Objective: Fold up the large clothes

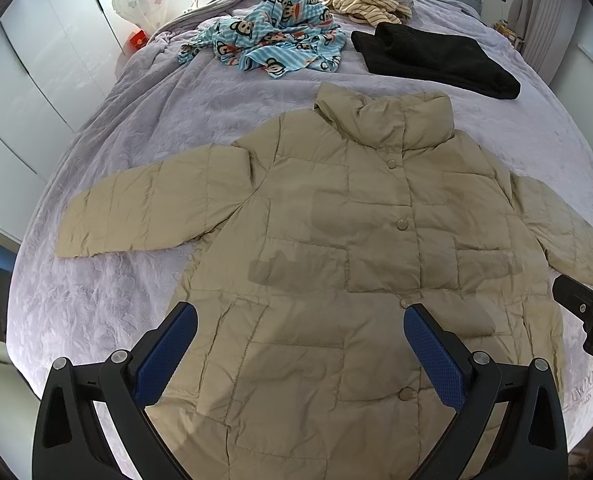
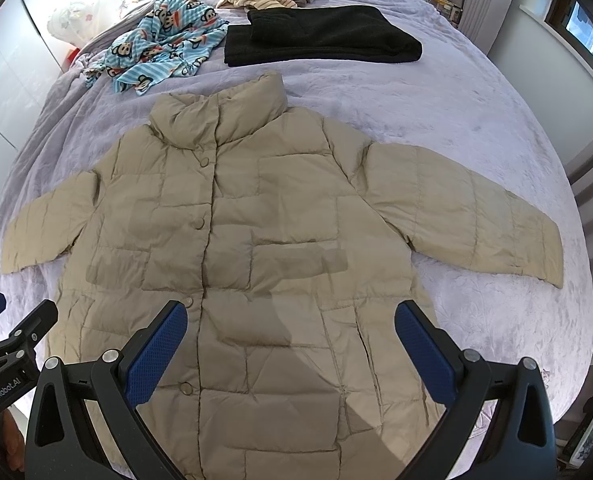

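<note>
A beige quilted puffer jacket [image 1: 336, 240] lies flat, front up and buttoned, on a lilac bed cover [image 1: 136, 120], collar away from me and both sleeves spread out. It also shows in the right wrist view [image 2: 280, 232]. My left gripper [image 1: 300, 320] is open and empty above the jacket's lower left part. My right gripper [image 2: 290, 316] is open and empty above the jacket's lower right part. The right gripper also shows at the right edge of the left wrist view [image 1: 588, 304], and the left gripper at the left edge of the right wrist view [image 2: 12, 320].
A folded black garment [image 1: 436, 60] lies beyond the collar. A blue monkey-print cloth [image 1: 268, 40] lies crumpled at the back left. A striped cream garment [image 1: 360, 4] and pillows sit by the headboard. White wardrobe doors [image 1: 36, 80] stand on the left.
</note>
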A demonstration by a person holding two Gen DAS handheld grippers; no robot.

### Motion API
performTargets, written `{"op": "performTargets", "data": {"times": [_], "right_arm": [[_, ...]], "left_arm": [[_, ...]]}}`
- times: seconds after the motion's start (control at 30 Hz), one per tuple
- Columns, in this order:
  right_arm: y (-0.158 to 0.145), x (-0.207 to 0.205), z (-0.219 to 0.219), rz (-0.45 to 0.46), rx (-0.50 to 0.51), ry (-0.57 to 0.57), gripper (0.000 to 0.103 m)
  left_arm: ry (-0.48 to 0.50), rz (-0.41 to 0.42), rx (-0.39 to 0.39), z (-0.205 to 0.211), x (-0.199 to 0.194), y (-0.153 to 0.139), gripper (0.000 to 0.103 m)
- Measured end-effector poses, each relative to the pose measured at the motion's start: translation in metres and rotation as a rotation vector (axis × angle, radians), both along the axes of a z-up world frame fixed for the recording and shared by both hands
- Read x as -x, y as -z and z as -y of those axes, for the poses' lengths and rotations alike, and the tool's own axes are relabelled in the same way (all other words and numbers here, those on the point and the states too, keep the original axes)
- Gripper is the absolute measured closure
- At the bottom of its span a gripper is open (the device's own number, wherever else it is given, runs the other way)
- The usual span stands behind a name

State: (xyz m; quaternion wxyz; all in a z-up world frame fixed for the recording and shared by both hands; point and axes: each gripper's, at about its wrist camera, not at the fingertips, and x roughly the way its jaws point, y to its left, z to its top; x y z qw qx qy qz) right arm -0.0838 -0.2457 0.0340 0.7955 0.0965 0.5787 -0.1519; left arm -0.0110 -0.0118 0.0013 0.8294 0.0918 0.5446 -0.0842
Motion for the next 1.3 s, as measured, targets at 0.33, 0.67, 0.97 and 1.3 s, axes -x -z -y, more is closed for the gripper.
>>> {"op": "performTargets", "data": {"times": [0.33,0.67,0.97,1.3], "right_arm": [[0.000,-0.001,0.000,0.000,-0.001,0.000,0.000],[0.000,0.000,0.000,0.002,-0.001,-0.001,0.000],[-0.001,-0.002,0.000,0.003,-0.001,-0.001,0.000],[-0.001,-0.002,-0.001,0.000,0.000,-0.004,0.000]], "left_arm": [[0.001,-0.002,-0.001,0.000,0.000,0.000,0.000],[0.001,-0.002,-0.001,-0.002,0.000,0.001,0.000],[0.000,-0.003,-0.002,0.000,-0.001,0.000,0.000],[-0.007,-0.010,-0.005,-0.011,0.001,0.003,0.000]]}}
